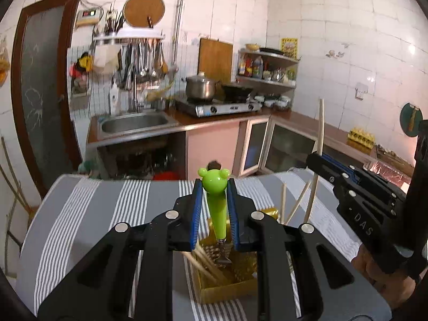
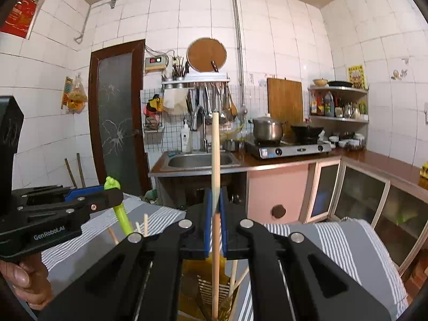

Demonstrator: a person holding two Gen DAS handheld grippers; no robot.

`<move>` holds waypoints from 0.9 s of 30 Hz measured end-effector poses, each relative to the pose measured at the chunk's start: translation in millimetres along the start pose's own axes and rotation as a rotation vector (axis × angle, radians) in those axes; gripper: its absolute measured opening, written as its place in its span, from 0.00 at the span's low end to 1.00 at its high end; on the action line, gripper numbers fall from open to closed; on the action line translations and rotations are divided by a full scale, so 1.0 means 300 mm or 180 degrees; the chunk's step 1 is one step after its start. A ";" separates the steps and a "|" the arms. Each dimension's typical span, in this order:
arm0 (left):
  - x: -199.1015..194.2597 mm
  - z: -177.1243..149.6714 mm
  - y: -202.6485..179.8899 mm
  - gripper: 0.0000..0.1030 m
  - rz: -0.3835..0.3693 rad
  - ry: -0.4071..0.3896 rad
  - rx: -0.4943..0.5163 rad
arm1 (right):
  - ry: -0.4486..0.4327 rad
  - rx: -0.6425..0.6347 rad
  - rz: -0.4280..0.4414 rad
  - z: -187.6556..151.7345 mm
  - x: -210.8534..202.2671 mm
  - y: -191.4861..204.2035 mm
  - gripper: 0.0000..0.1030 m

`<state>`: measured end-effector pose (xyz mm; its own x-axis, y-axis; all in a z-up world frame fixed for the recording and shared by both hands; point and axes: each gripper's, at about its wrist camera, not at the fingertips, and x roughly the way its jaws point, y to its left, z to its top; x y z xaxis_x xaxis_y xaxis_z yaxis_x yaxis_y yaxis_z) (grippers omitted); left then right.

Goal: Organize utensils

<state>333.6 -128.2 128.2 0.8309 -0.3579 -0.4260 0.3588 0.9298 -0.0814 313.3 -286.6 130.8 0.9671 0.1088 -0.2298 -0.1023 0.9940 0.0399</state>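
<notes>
My left gripper (image 1: 214,187) is shut on a green frog-handled fork (image 1: 216,200), held upright with its metal head down inside a yellow utensil holder (image 1: 227,287). Several wooden chopsticks (image 1: 207,263) lean in the holder. My right gripper (image 2: 215,198) is shut on a single wooden chopstick (image 2: 215,160), held upright with its lower end in the holder (image 2: 192,270). In the left wrist view the right gripper (image 1: 311,157) is at the right with the chopstick (image 1: 321,125). In the right wrist view the left gripper (image 2: 115,191) is at the left with the green fork (image 2: 121,214).
The holder stands on a table with a grey and white striped cloth (image 1: 107,208). Behind it is a kitchen counter with a sink (image 1: 136,123), a gas stove (image 1: 222,105) with a pot and a wok, and a corner shelf (image 1: 267,67). A door (image 1: 40,85) is at the left.
</notes>
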 end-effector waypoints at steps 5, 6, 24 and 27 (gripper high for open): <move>0.033 -0.062 0.046 0.43 -0.0060 0.0239 -0.0075 | 0.0218 -0.0027 0.0054 -0.044 0.033 -0.003 0.37; 0.013 -0.063 0.066 0.58 -0.0041 0.0168 -0.0114 | 0.0198 0.0006 0.0103 -0.032 0.037 -0.005 0.43; -0.316 -0.354 0.235 0.95 0.0963 -0.0106 0.0284 | 0.0221 0.0064 -0.0537 -0.344 -0.449 -0.094 0.69; -0.370 -0.483 0.236 0.95 0.1055 -0.0129 0.0166 | 0.0304 0.0074 -0.0701 -0.463 -0.534 -0.091 0.73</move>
<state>205.1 -10.3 39.2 0.9218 -0.0410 -0.3855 0.0869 0.9910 0.1022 128.7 -329.1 31.5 0.9390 -0.1084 -0.3264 0.1149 0.9934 0.0007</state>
